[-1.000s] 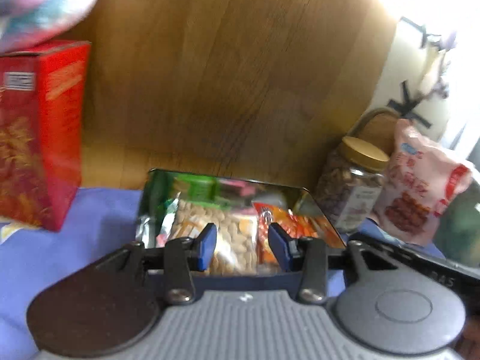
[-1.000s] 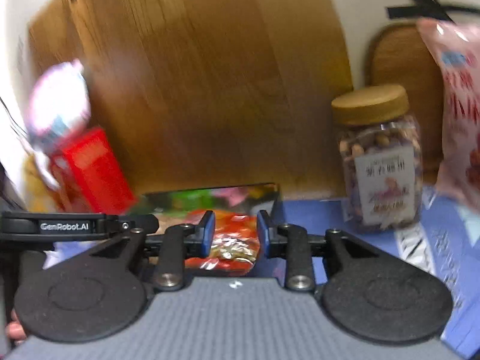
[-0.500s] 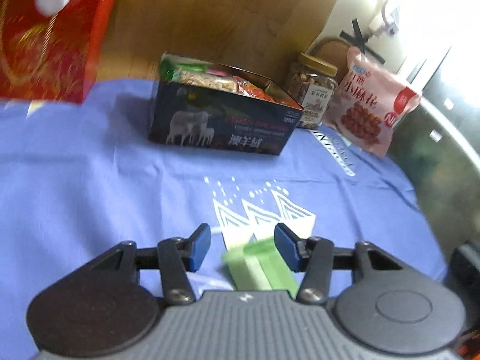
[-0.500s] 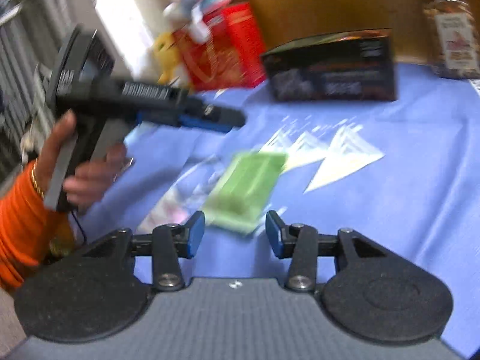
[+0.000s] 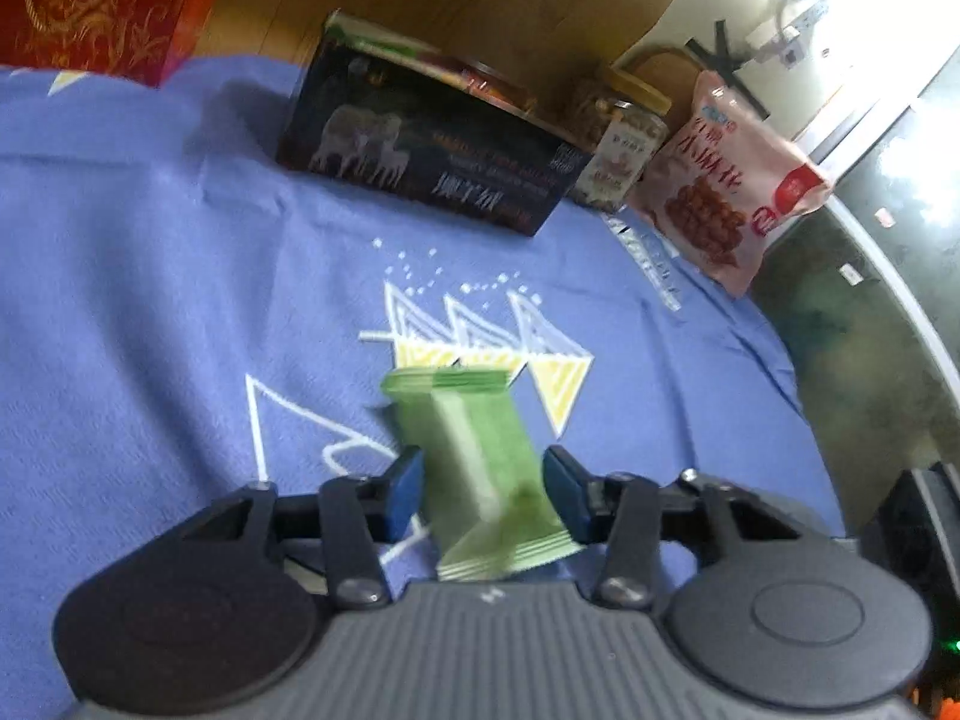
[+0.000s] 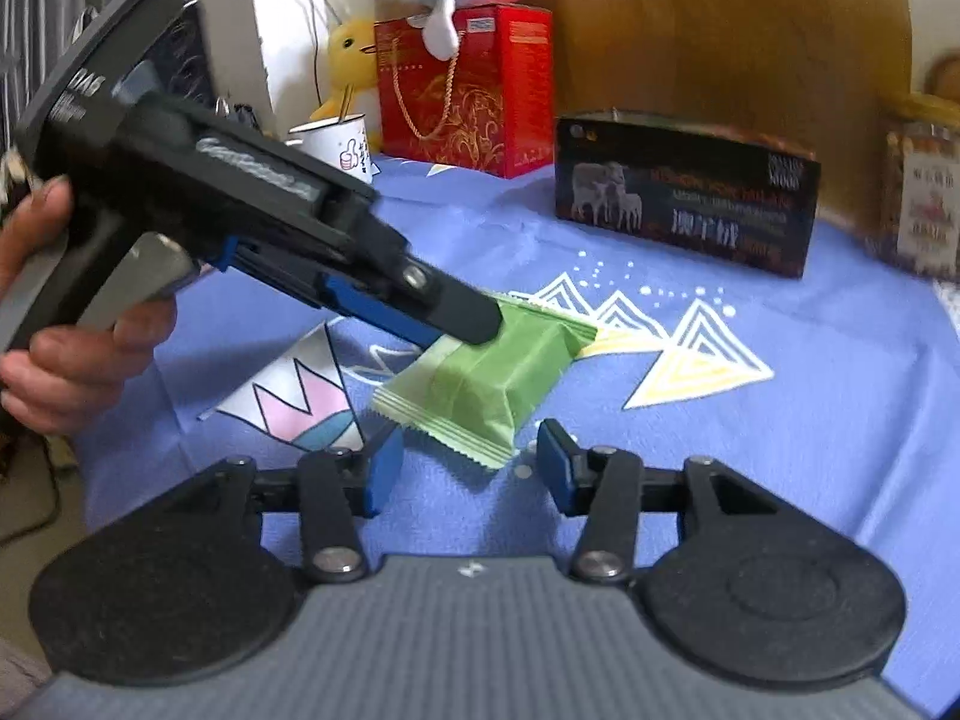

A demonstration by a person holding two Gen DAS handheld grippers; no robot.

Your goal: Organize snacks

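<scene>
- Blue patterned cloth (image 6: 840, 450) covers the tabletop, with a wooden panel behind.
- Left tongs (image 5: 483, 489) have just been closing and straddle a green snack packet (image 5: 480, 456); whether the pads press it I cannot tell.
- Right tongs (image 6: 465, 468) have just been opening, released, the packet's near end just ahead of them.
- Beyond the right tongs stands a dark snack box (image 6: 684, 198).

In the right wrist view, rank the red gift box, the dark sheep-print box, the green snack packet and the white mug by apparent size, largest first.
1. Dark sheep-print box and red gift box: too alike to rank.
2. Green snack packet: nearer the camera, so flattered.
3. White mug: partly hidden behind the left gripper.
</scene>
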